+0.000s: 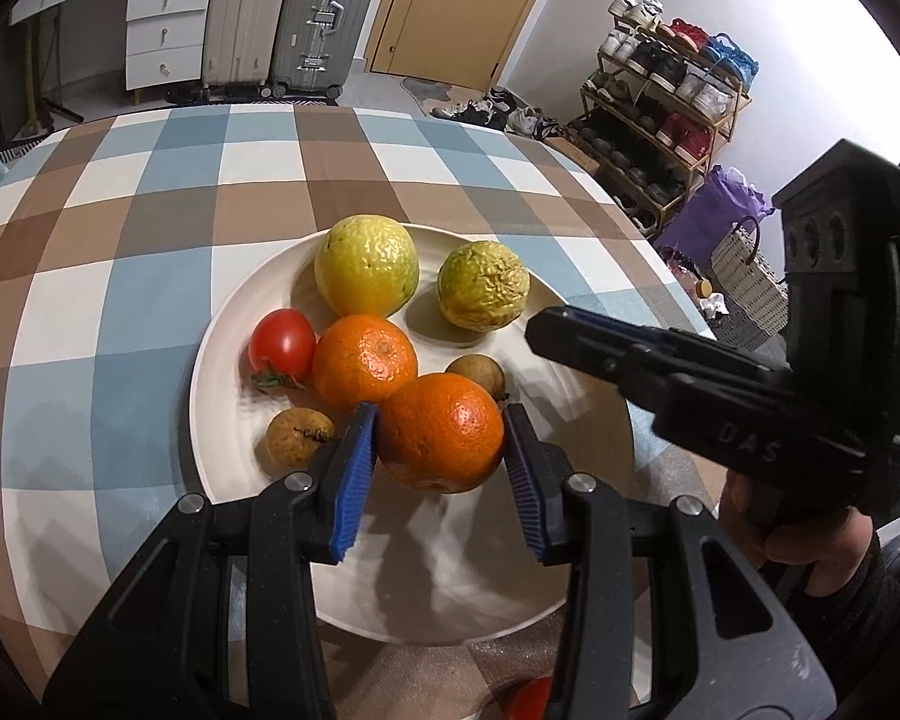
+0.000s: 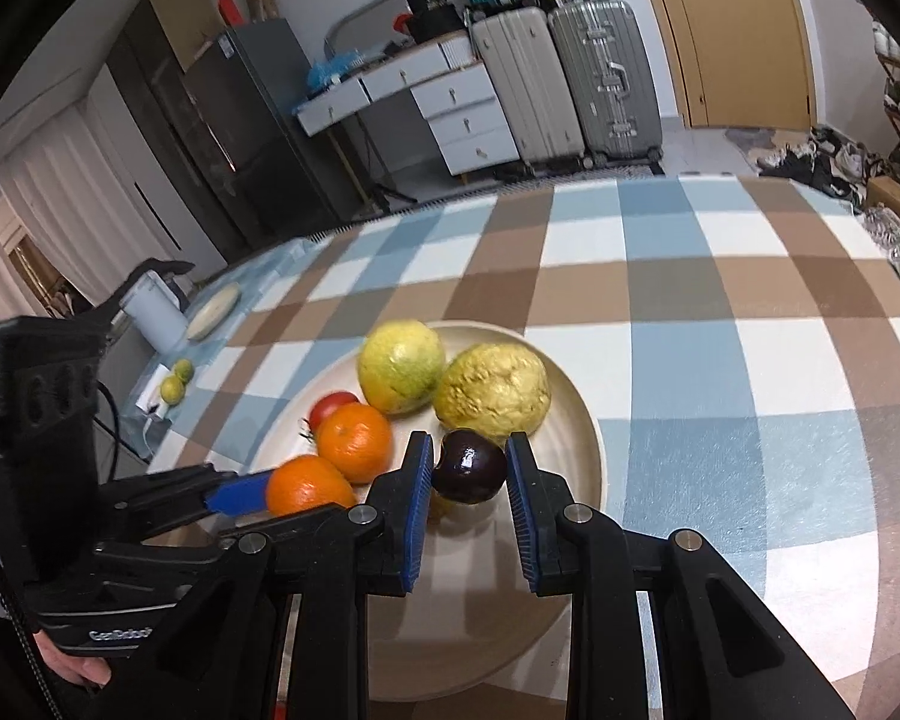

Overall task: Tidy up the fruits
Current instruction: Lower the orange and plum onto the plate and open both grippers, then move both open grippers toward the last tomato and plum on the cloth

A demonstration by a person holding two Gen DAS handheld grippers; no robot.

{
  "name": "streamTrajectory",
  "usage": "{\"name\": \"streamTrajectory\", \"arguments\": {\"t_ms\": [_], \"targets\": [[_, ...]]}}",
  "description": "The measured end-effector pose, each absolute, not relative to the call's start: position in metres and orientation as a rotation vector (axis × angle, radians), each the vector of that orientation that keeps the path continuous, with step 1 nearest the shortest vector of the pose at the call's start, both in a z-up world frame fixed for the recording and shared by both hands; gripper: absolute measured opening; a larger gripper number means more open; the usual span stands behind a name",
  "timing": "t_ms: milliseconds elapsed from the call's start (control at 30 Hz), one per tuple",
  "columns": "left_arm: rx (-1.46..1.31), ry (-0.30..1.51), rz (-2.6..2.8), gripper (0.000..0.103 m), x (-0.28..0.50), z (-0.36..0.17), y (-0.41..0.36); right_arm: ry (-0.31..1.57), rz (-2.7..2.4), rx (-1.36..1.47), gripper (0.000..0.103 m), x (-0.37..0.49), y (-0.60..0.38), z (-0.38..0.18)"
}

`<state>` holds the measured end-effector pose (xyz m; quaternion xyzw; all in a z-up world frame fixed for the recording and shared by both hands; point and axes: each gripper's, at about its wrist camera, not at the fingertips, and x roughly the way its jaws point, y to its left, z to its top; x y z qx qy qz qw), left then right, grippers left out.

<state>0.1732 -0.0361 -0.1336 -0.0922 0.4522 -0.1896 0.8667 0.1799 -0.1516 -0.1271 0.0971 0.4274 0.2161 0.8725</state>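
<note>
Left wrist view: left gripper (image 1: 441, 438) is clamping an orange (image 1: 441, 432) between its blue pads, holding it over the near half of the plate (image 1: 570, 372). Whether the orange is touching the plate cannot be told. This view alone is showing two small brown fruits: one (image 1: 299, 437) just left of the left pad, one (image 1: 477, 373) partly hidden behind the held orange. It is also showing the tomato (image 1: 282, 345) in full and a red object (image 1: 531, 699) at the bottom edge, mostly hidden.

Right wrist view: right gripper (image 2: 469, 468) is gripping a dark plum (image 2: 469, 465) over the plate's right side, close in front of the wrinkled yellow fruit (image 2: 493, 390). The plum is not visible in the left view; there the right gripper (image 1: 537, 333) is appearing side-on with its tips closed together.

Plate contents: second orange (image 1: 365, 360) touching the held one, tomato at its left, smooth yellow fruit (image 1: 366, 264) and the wrinkled one (image 1: 483, 285) at the far side, apart from each other in the left view. The near part of the plate is bare.

Desk: checked cloth (image 1: 150, 276) lying open to the left of and beyond the plate; the right desk edge is running near the plate rim. In the right view, a kettle (image 2: 153, 315), a small dish (image 2: 213, 312) and two green fruits (image 2: 177, 381) are sitting at the far left edge, well apart from the plate.
</note>
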Motion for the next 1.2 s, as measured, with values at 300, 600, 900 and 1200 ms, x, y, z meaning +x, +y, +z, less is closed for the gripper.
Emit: {"name": "streamTrajectory", "arguments": {"t_ms": [300,600,900,1200], "targets": [[-0.187,0.945,-0.399,0.039,0.174,-0.132,-0.038,0.917,0.447,0.201,0.027,0.185,-0.147,-0.135],[-0.14,0.905,-0.36,0.046,0.163,-0.117,-0.04,0.881,0.441,0.244,0.053,0.17,-0.16,-0.12],[-0.118,0.841,-0.322,0.072,0.128,-0.084,-0.038,0.816,0.415,0.266,0.074,0.128,-0.177,-0.095],[-0.094,0.782,-0.261,0.085,0.078,-0.053,-0.033,0.75,0.414,0.242,0.09,0.076,-0.183,-0.071]]}}
